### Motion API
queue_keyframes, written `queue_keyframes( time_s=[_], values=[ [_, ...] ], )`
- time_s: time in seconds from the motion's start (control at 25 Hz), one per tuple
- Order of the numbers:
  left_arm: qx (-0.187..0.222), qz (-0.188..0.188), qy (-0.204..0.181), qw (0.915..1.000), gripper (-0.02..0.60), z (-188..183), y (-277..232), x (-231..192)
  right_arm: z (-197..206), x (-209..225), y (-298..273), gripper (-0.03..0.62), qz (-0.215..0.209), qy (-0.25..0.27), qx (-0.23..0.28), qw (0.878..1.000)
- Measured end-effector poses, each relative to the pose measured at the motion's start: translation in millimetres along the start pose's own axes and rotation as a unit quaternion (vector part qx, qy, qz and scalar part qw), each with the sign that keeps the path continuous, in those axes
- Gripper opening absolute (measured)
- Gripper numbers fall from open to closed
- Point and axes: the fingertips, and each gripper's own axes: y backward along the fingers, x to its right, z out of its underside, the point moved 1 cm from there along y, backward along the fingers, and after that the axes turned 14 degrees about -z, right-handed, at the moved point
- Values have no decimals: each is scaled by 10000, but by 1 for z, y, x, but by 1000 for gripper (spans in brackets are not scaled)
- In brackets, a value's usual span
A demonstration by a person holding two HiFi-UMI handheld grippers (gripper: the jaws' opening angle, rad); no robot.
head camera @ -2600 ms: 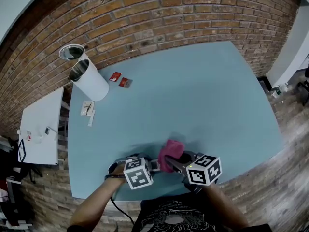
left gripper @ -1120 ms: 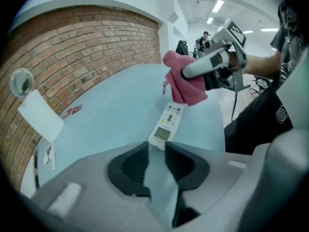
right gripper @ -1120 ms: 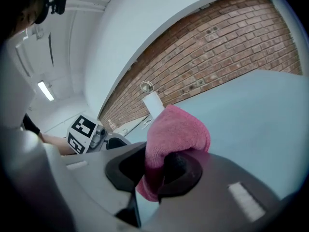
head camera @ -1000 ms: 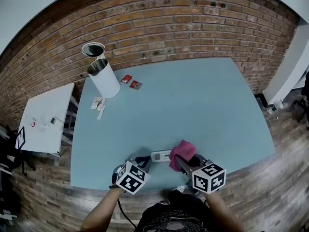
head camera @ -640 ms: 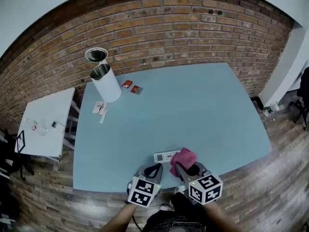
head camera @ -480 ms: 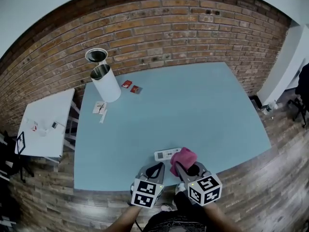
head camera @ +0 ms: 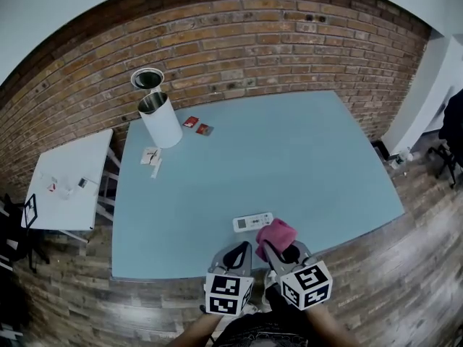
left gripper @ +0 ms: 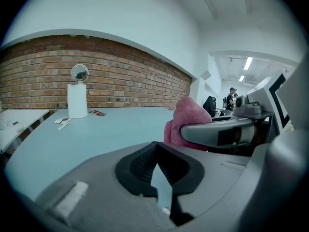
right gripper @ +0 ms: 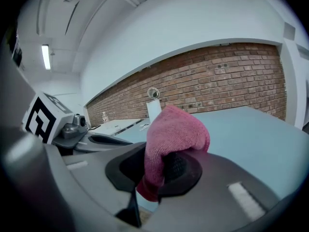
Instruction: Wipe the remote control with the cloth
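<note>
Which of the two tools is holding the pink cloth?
The right tool: its jaws pinch the pink cloth. The left tool is shut with nothing between its jaws.

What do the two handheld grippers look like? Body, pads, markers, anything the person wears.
They are a matching pair. The left gripper and right gripper have smooth grey moulded bodies, with black ribbed pads set in a black oval recess. Each carries a white cube printed with black square markers: left cube, right cube. The person wears a dark shirt, just visible at the bottom edge.

remote control (head camera: 253,222) on table (head camera: 289,157), cloth (head camera: 275,233) just right of it
</note>
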Motion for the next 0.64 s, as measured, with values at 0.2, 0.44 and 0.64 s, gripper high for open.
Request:
queue_keyframes(
  time_s=[0.2,0.44,0.64],
  values=[
    [67,-84,32,9999,-2,0,9,-1,0,-10,4,61,10,74,28,10000],
    [112,-87,7,9999,-2,0,14,1,0,-17,4,61,5,178,44,9998],
    [120,-63,-10,9999,-2,0,14,4,2,-19,4,61,-36,200,14,9998]
  ],
)
